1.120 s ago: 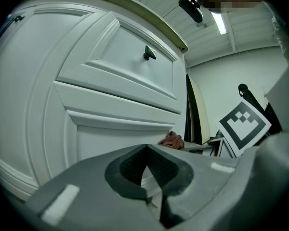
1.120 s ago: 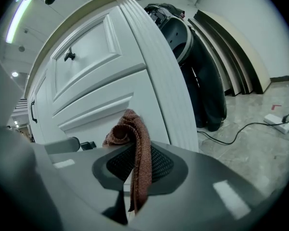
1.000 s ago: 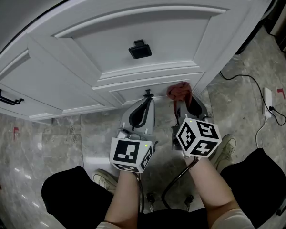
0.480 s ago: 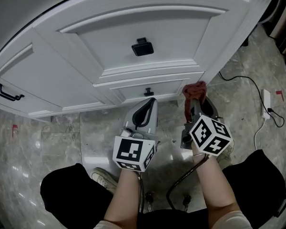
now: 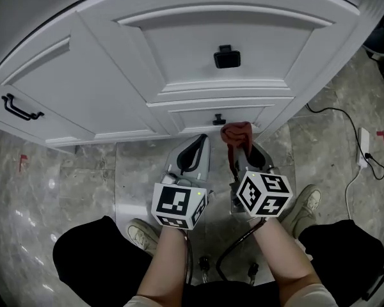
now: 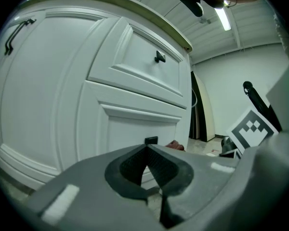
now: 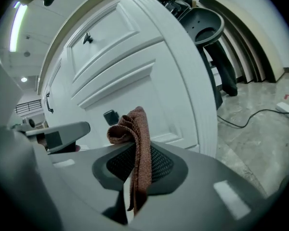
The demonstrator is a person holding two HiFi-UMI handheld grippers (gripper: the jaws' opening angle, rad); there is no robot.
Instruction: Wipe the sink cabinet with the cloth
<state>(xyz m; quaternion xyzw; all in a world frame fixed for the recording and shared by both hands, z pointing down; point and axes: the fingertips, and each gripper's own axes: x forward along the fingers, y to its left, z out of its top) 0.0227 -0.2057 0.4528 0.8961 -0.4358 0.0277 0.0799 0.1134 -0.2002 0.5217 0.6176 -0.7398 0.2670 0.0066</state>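
Our left gripper [image 5: 197, 147] hangs low before the sink cabinet [image 5: 179, 56], jaws pressed together with nothing between them, pointing at the bottom panel. Just past its tips sits the small dark knob [image 5: 219, 119] of that panel. Right of the knob is our right gripper [image 5: 241, 147], clamped on the reddish-brown cloth [image 7: 136, 129]. The cloth bunches above the jaws and a strip hangs down between them. It sits close against the lower panel, though we cannot tell whether it touches the white face. Further right, a black cable [image 5: 336, 117] trails over the marble floor [image 5: 70, 178].

We judge that we are mid-wipe on the cabinet's lowest panel. Next we need the bunched cloth pressed flat to the surface and swept along it, skirting the knob. The left gripper should stay clear of the stroke.
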